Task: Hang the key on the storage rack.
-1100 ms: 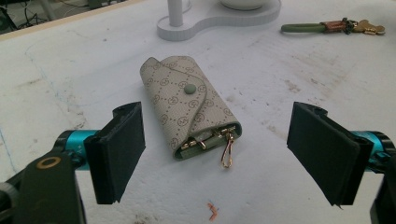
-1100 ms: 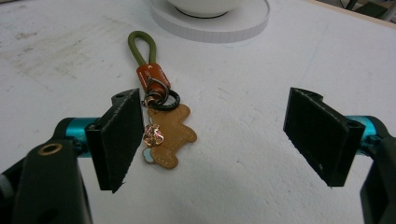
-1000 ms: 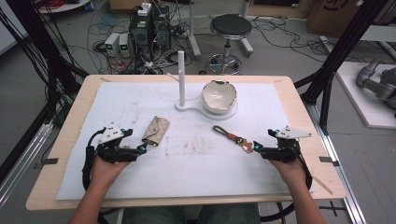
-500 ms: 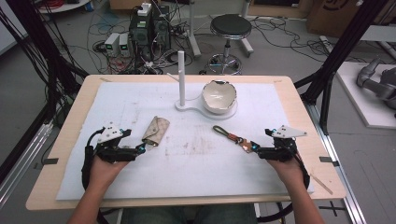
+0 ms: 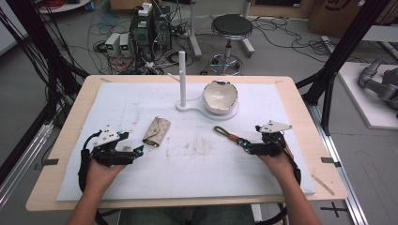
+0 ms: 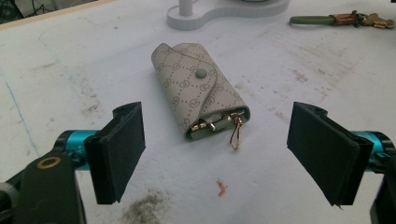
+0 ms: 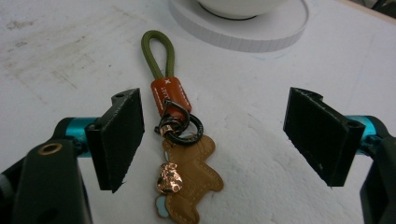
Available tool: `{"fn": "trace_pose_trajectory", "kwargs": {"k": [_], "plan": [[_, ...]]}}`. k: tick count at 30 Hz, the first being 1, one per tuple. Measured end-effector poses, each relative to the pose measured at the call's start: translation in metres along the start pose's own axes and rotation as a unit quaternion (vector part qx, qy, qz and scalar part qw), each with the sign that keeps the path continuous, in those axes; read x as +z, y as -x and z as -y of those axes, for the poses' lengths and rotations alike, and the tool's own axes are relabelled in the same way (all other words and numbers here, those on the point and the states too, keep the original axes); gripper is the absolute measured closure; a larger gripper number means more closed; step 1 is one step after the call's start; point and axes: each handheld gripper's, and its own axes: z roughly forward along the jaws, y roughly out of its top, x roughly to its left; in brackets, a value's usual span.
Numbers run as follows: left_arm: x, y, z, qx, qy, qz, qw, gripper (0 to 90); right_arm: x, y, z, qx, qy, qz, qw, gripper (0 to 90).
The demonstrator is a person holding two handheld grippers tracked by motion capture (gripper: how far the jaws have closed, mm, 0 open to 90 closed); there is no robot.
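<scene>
A beige patterned key pouch [image 6: 201, 88] lies flat on the white mat, its gold clip poking out toward me. My left gripper [image 6: 217, 154] is open just short of it; the pouch [image 5: 156, 131] sits just past the tips of the left gripper [image 5: 138, 151]. A keychain [image 7: 175, 140] with a green loop, orange tab, black ring and brown bear charm lies between the wide-open jaws of my right gripper [image 7: 215, 135], nearer the left jaw. From above, the keychain [image 5: 228, 136] runs diagonally up to my right gripper [image 5: 244, 144].
A white stand [image 5: 182, 70] with an upright post and a round base holding a white bowl [image 5: 219, 96] is at the back centre of the mat [image 5: 197, 173]. Its base [image 7: 243, 32] lies just beyond the keychain's loop. Cables, equipment and a stool lie on the floor beyond the table.
My right gripper has slid a little left, closer over the keychain. The left gripper and the pouch have barely moved.
</scene>
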Motion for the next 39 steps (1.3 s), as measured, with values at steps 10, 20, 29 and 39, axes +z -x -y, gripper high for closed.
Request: {"fn": "trace_pose_trajectory", "kwargs": {"k": [10, 20, 29, 39], "plan": [[-0.008, -0.002, 0.005, -0.005, 0.001, -0.006, 1.0000, 19.1, 0.027, -0.007, -0.011, -0.016, -0.026, -0.033, 0.9990, 20.8], [-0.009, -0.002, 0.007, -0.005, -0.004, -0.011, 0.9999, 19.1, 0.049, -0.010, -0.015, -0.032, -0.065, -0.059, 0.9956, 27.9], [-0.006, 0.000, 0.007, 0.001, -0.010, -0.005, 0.9999, 19.2, 0.051, -0.006, -0.012, -0.025, -0.075, -0.088, 0.9930, 38.0], [-0.005, 0.000, 0.007, 0.003, -0.014, -0.004, 0.9999, 19.3, 0.050, -0.005, -0.012, -0.026, -0.068, -0.089, 0.9934, 65.6]]}}
